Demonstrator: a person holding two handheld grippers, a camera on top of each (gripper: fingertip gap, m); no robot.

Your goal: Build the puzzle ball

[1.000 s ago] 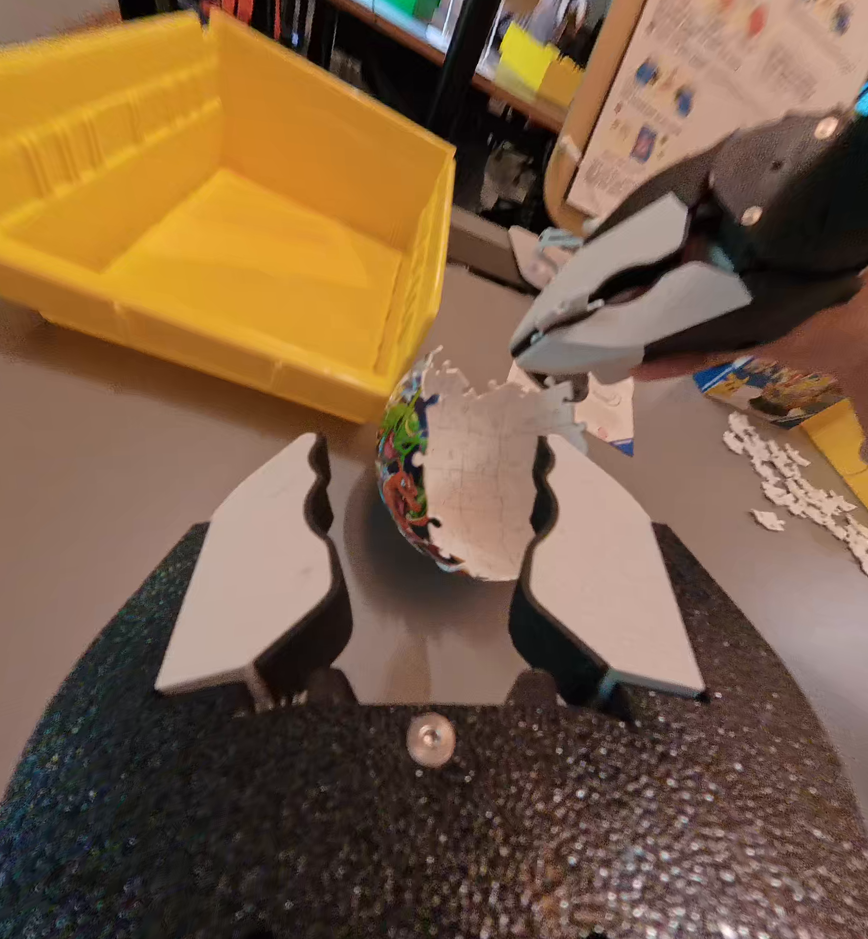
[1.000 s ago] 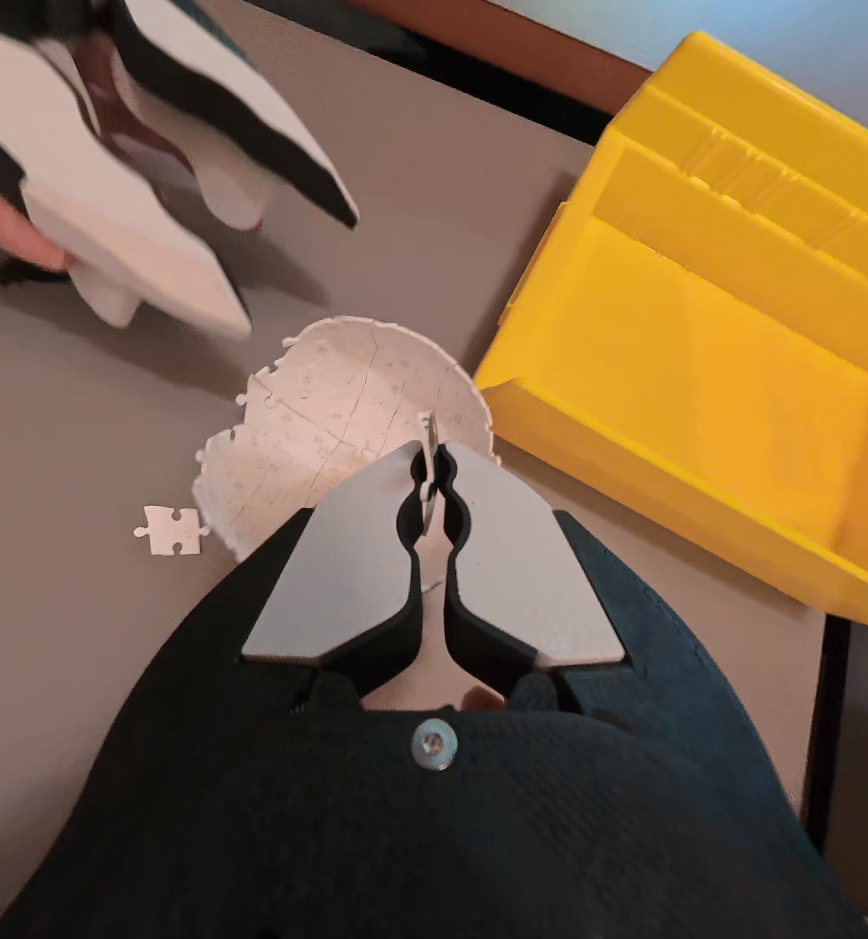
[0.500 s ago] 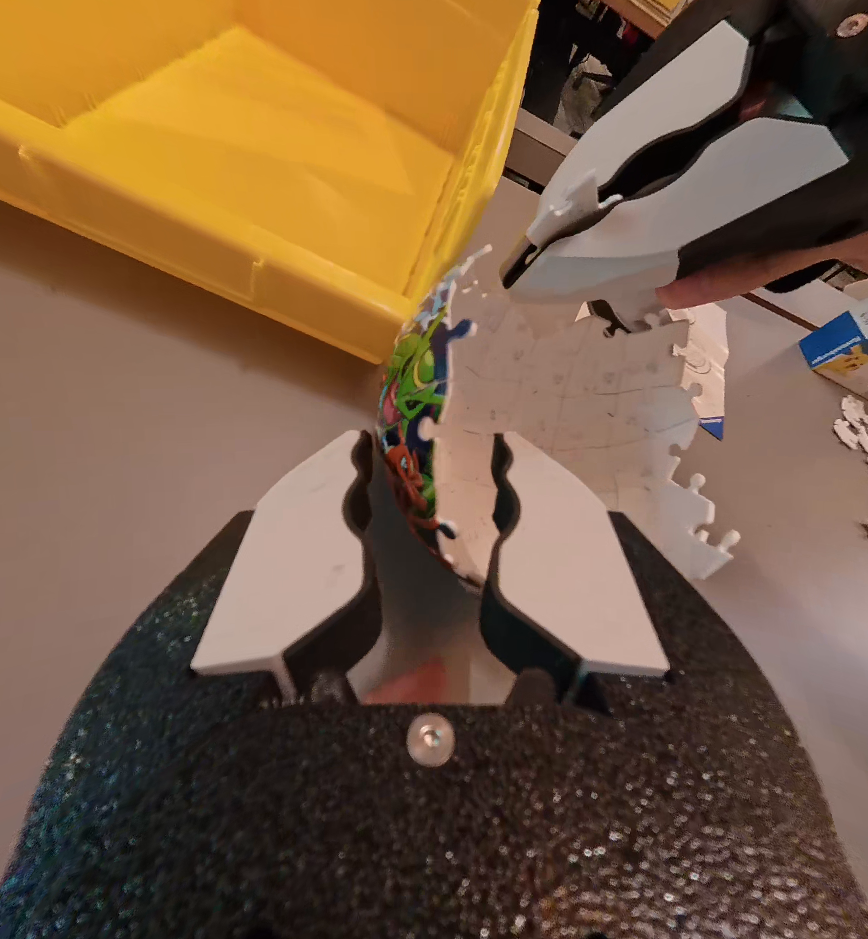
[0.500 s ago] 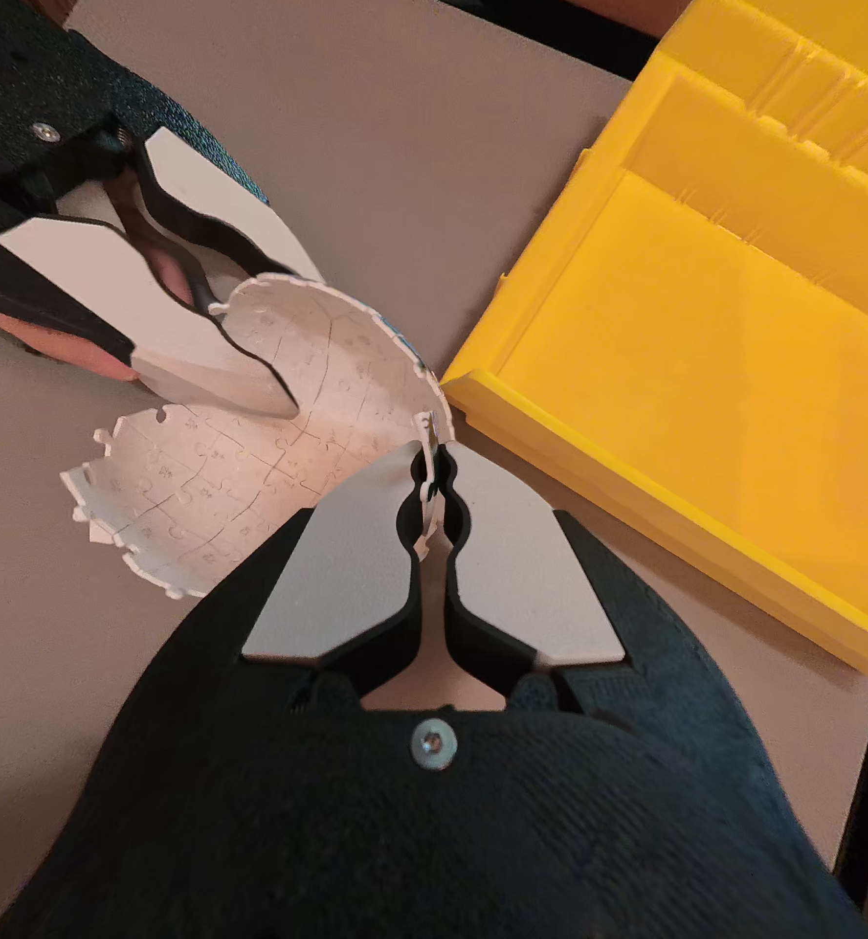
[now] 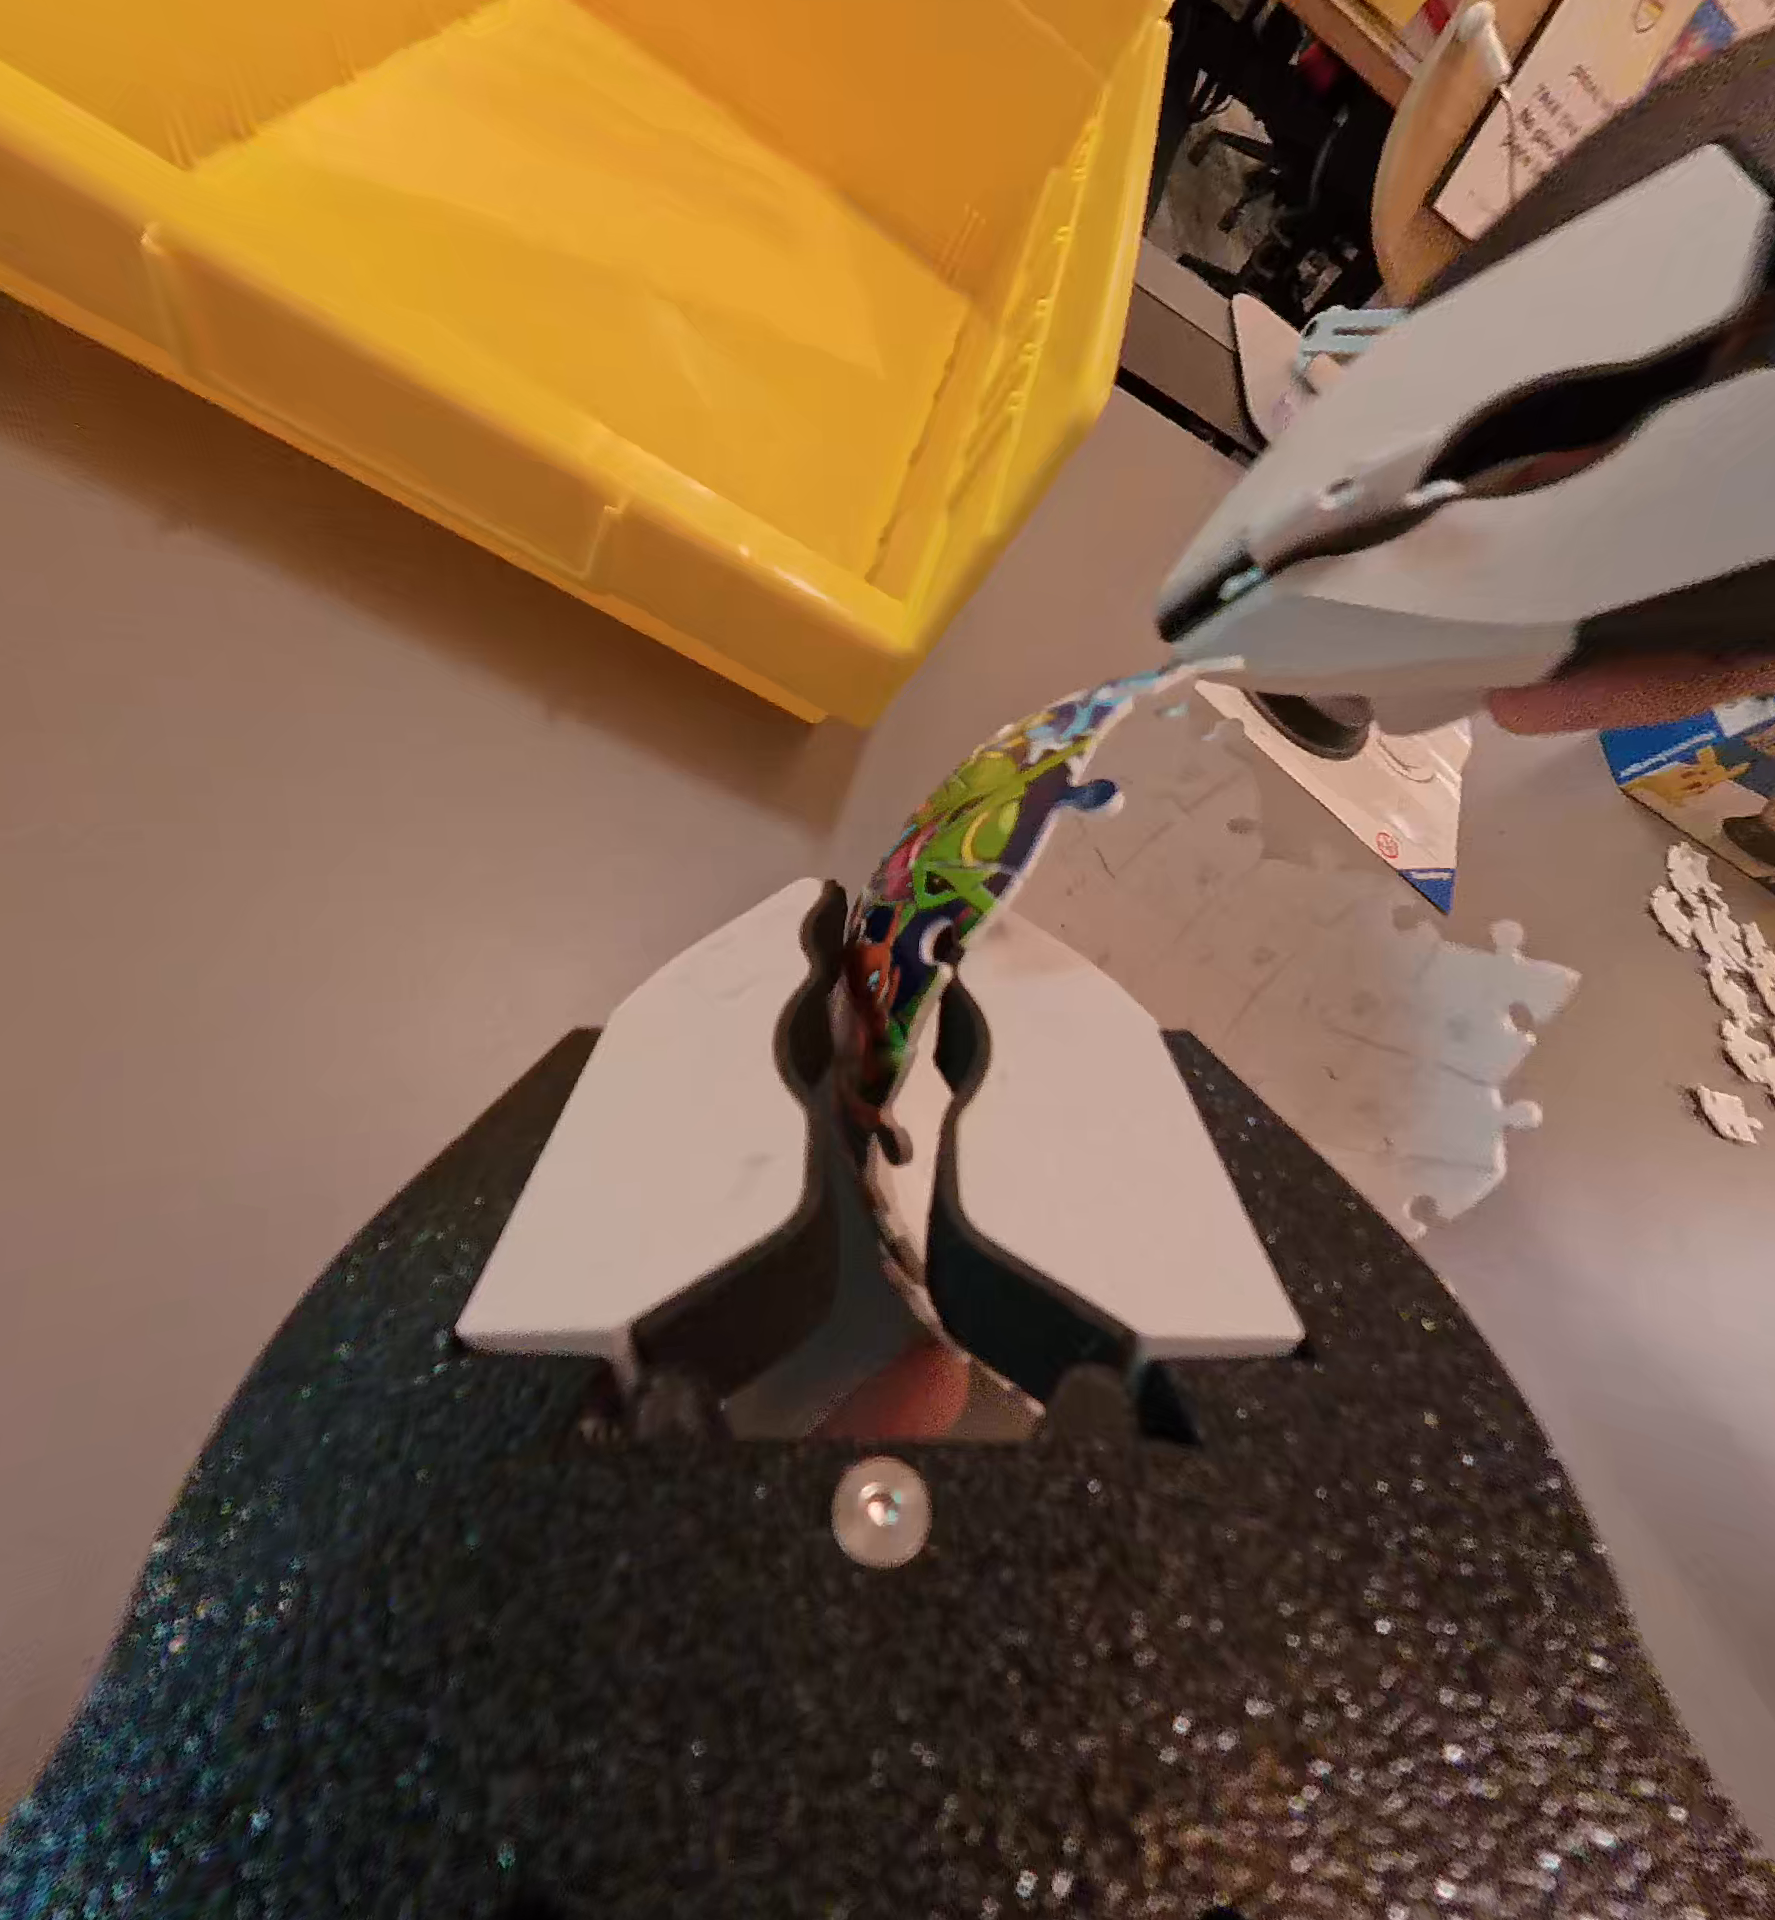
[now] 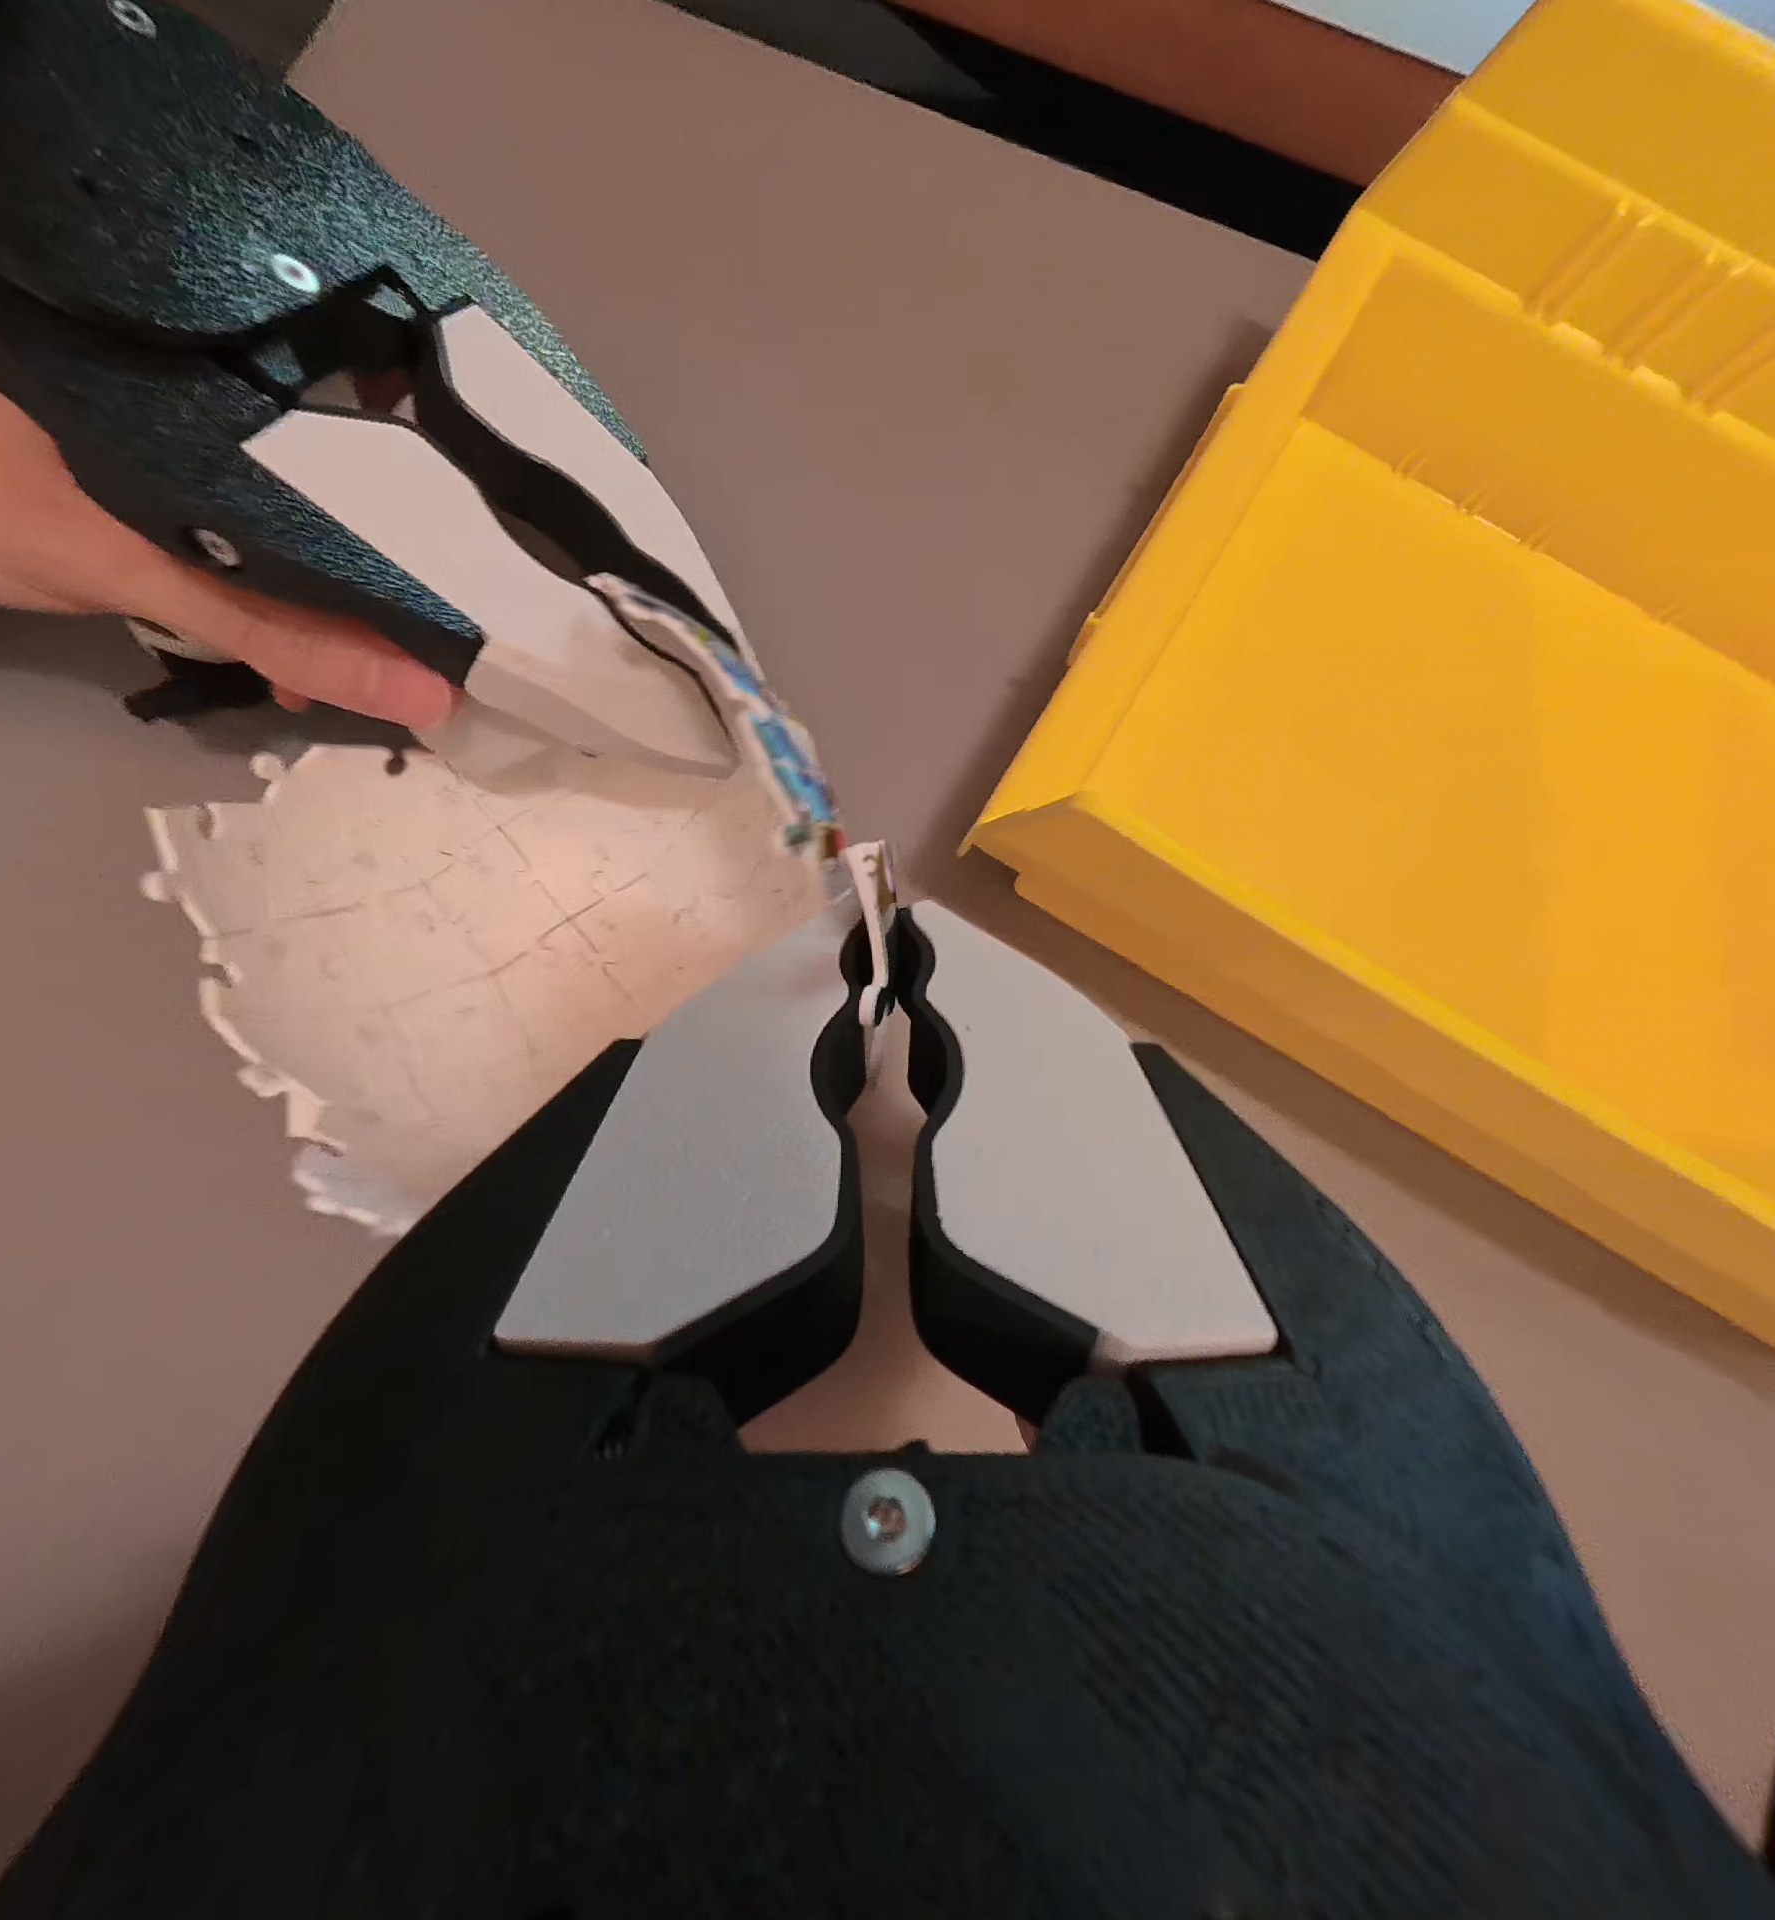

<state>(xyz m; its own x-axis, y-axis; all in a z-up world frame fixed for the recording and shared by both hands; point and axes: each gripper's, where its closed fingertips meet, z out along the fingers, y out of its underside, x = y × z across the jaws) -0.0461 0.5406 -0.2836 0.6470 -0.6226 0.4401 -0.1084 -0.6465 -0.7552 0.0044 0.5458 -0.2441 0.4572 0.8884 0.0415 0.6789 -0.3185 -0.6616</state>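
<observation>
The setting is a workshop or lab workspace. A plain grey-brown tabletop carries a yellow plastic parts bin at upper left of the left wrist view. Cluttered shelving and a leaning printed board occupy the top right, beyond the table edge.

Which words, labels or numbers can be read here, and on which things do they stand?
Board at the back: print blurred, unreadable.
Blue box: print too small to read.
White paper sheet: small mark, unreadable.
Puzzle ball shell, inside: tiny marks, unreadable.
Yellow bin: none.
</observation>
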